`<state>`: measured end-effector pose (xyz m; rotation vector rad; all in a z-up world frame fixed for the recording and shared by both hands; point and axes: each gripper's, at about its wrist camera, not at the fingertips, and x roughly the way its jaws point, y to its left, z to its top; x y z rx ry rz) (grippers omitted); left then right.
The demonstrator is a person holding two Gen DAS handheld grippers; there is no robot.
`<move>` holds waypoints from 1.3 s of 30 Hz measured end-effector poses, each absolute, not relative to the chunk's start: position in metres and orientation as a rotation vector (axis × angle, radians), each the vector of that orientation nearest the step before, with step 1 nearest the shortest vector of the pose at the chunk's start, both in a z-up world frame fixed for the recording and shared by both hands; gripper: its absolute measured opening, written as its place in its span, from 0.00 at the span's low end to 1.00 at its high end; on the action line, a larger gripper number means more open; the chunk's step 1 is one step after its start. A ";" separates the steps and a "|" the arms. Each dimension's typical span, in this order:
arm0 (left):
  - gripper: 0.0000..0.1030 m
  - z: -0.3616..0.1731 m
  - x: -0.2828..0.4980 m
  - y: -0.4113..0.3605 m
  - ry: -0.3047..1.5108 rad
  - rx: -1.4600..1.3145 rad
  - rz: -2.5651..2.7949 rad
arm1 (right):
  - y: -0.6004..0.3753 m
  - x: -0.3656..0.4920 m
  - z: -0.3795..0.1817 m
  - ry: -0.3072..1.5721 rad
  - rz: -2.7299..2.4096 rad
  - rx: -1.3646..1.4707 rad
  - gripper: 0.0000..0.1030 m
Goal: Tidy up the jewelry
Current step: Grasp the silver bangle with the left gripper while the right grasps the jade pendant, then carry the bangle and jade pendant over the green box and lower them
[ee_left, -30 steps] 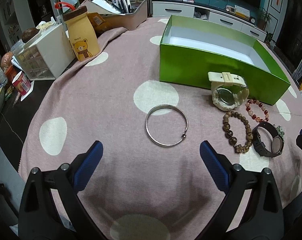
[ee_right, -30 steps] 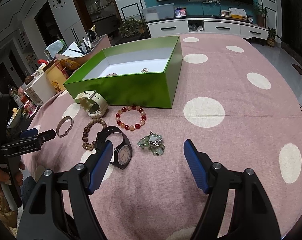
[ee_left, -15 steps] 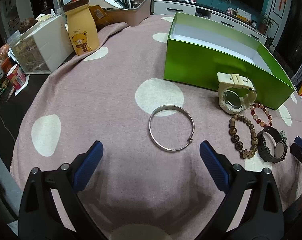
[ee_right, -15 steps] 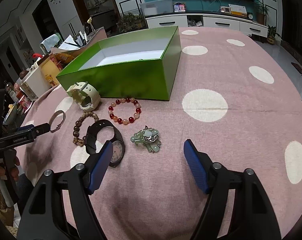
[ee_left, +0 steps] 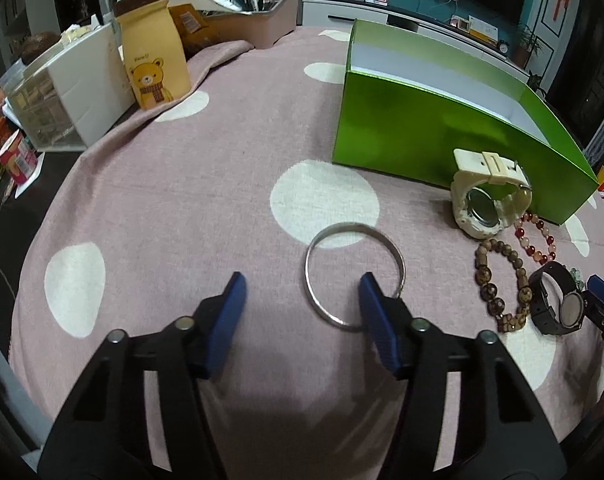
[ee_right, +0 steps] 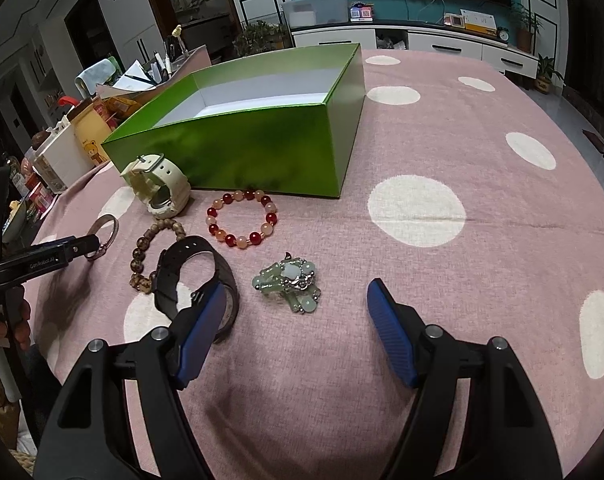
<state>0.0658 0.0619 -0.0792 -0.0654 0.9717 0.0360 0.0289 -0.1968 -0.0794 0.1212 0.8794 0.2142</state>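
Silver bangle (ee_left: 353, 274), two watches (ee_right: 158, 186) and three bracelets (ee_right: 242, 217) lie flat beside the open green box (ee_right: 258, 148).

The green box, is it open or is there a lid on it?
Open. The green box has no lid on it: both wrist views look straight down past its rim onto the white inside walls. Its floor is mostly hidden, so I cannot tell what it holds.

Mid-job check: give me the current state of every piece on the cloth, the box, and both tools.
Left tool: open, its right finger over the silver bangle's near rim.
Right tool: open, holding nothing.
Silver bangle: flat on the cloth.
Green box: open, lidless.
Cream watch: strap buckled, propped on its side.
Black watch: on its side, strap looped.
Wooden bead bracelet: flat.
Red bead bracelet: flat.
Jade bracelet: bunched up.
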 end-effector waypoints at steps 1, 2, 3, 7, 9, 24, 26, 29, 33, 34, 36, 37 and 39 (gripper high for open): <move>0.49 -0.079 0.066 0.061 0.969 -0.064 0.034 | -0.197 0.030 -0.080 0.881 0.212 0.122 0.71; 0.45 -0.079 0.067 0.061 0.965 -0.059 0.029 | -0.197 0.031 -0.081 0.882 0.210 0.123 0.71; 0.43 -0.079 0.068 0.060 0.962 -0.052 0.026 | -0.197 0.032 -0.082 0.884 0.210 0.123 0.70; 0.28 -0.080 0.071 0.055 0.948 -0.014 -0.006 | -0.194 0.034 -0.083 0.874 0.212 0.100 0.64; 0.22 -0.080 0.071 0.052 0.942 -0.006 -0.022 | -0.193 0.036 -0.083 0.869 0.214 0.086 0.58; 0.03 -0.080 0.069 0.044 0.935 -0.013 -0.074 | -0.182 0.036 -0.082 0.840 0.231 0.022 0.30; 0.03 -0.079 0.069 0.045 0.940 -0.031 -0.083 | -0.183 0.036 -0.079 0.832 0.229 0.025 0.30; 0.03 -0.075 0.066 0.044 0.930 -0.035 -0.089 | -0.185 0.035 -0.073 0.817 0.222 0.031 0.30; 0.03 -0.065 0.063 0.042 0.907 -0.037 -0.098 | -0.186 0.033 -0.065 0.799 0.220 0.039 0.30; 0.03 -0.063 0.062 0.042 0.902 -0.037 -0.099 | -0.186 0.033 -0.063 0.794 0.221 0.042 0.30; 0.03 -0.058 0.061 0.041 0.892 -0.037 -0.102 | -0.187 0.031 -0.060 0.785 0.222 0.044 0.30; 0.03 -0.055 0.060 0.041 0.885 -0.038 -0.102 | -0.187 0.030 -0.058 0.779 0.223 0.044 0.30; 0.03 -0.048 0.057 0.039 0.872 -0.040 -0.105 | -0.187 0.028 -0.053 0.765 0.225 0.045 0.30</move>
